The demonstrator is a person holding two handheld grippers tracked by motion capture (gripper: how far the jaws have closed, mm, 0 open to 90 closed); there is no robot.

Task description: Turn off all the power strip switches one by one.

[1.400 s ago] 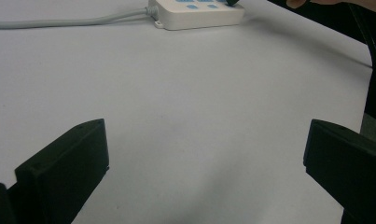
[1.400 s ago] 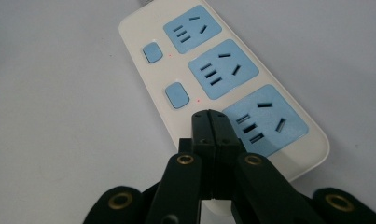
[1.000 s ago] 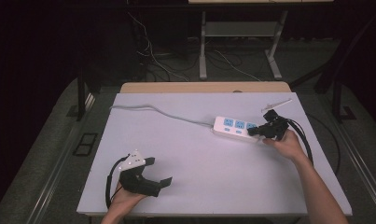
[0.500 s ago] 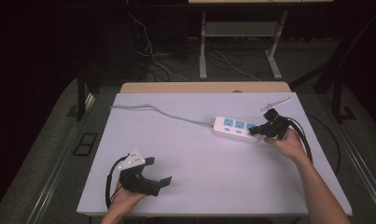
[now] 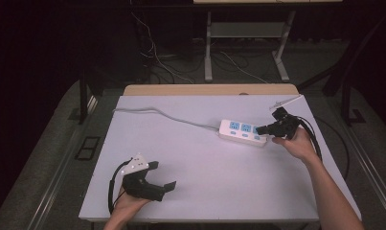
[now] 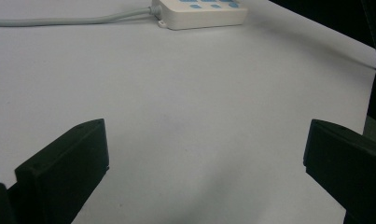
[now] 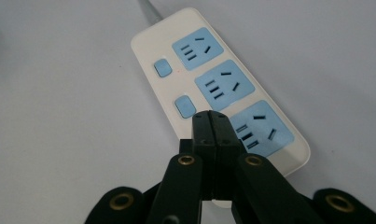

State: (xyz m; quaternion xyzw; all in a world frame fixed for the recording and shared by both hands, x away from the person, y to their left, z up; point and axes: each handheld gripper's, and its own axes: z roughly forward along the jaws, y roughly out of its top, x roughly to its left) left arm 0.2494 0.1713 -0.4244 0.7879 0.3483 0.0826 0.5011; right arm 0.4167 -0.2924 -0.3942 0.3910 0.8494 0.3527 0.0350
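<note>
Right gripper (image 7: 211, 122): fingers pressed together, nothing between them, tips over the near end of the power strip (image 7: 213, 79), at the edge of its last blue socket (image 7: 262, 128) and just past the second switch button (image 7: 185, 106). Strip lies flat on the counter (image 5: 205, 158); long axis runs away from the fingers, three sockets in a row, its grey cord (image 5: 162, 115) leaving the far end. Left gripper (image 5: 154, 184): fingers spread wide, empty, over bare counter, well apart from the strip. Nothing stands between either gripper and the strip
</note>
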